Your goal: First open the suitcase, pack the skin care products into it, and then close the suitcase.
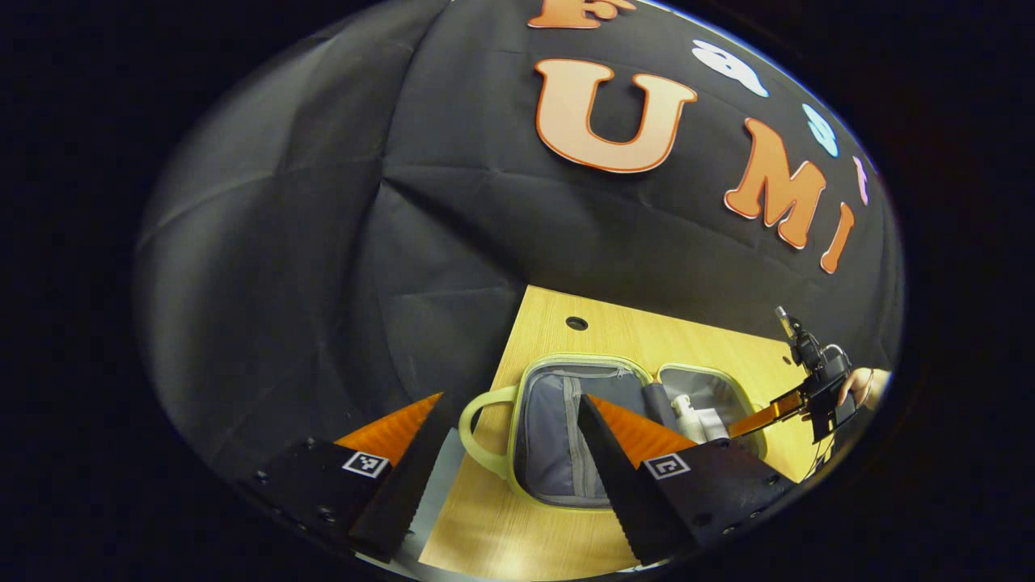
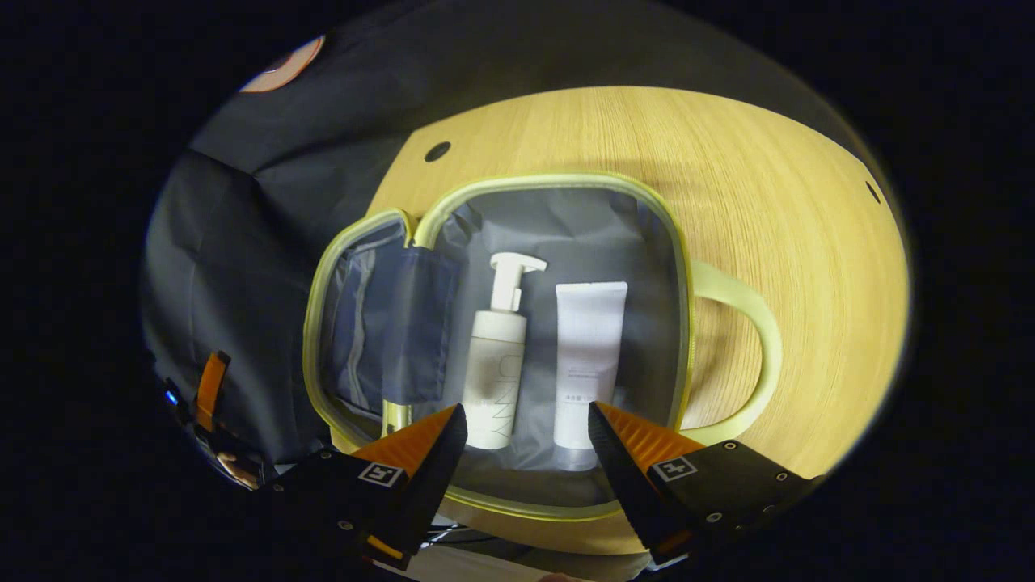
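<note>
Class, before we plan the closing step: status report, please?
Both grippers' jaws open, empty. Suitcase lies open on table; pump bottle and tube side by side inside. Nothing blocking the lid.

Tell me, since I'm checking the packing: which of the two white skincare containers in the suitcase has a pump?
The white pump bottle, lying beside the flat white squeeze tube, which is pumpless.

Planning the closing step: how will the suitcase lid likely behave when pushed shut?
The lid looks like soft lined fabric, so it may flop or buckle. Its stiff-looking rim should help it fold over. The pump bottle lies flat, so probably no obstruction.
</note>
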The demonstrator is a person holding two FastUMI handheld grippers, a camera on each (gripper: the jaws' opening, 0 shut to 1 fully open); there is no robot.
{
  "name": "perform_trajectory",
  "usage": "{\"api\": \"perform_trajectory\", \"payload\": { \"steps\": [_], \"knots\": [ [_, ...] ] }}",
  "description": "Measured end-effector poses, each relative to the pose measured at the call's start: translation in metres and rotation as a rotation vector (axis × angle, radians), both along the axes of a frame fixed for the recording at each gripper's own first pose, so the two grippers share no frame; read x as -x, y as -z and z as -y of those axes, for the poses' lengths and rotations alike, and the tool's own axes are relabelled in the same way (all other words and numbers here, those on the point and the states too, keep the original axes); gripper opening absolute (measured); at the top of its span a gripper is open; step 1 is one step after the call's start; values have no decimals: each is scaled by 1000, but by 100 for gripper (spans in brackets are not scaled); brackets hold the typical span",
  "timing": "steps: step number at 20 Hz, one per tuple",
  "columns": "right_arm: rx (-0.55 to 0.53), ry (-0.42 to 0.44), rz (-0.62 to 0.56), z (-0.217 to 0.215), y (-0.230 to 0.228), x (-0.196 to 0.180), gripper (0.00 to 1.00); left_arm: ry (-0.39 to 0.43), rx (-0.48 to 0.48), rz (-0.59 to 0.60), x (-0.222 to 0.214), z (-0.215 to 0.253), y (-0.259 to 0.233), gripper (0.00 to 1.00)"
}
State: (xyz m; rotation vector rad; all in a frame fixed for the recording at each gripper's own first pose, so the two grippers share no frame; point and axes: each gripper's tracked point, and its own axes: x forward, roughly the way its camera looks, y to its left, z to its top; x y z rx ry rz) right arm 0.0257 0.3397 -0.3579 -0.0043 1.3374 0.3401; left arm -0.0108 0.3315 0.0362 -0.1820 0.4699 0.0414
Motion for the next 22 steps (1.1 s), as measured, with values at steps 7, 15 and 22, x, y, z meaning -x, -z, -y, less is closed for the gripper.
{"api": "perform_trajectory", "payload": {
  "steps": [7,15,22],
  "knots": [
    [-51,-42,250,-3,-62,-8,95,5,186,-10,-32,-31,42,98],
    [-90,7,675,11,-165,-25,95,10,502,-167,-69,-55,135,99],
    [-47,56,700,35,-182,-13,95,-58,930,-110,-99,-51,163,97]
  ]
}}
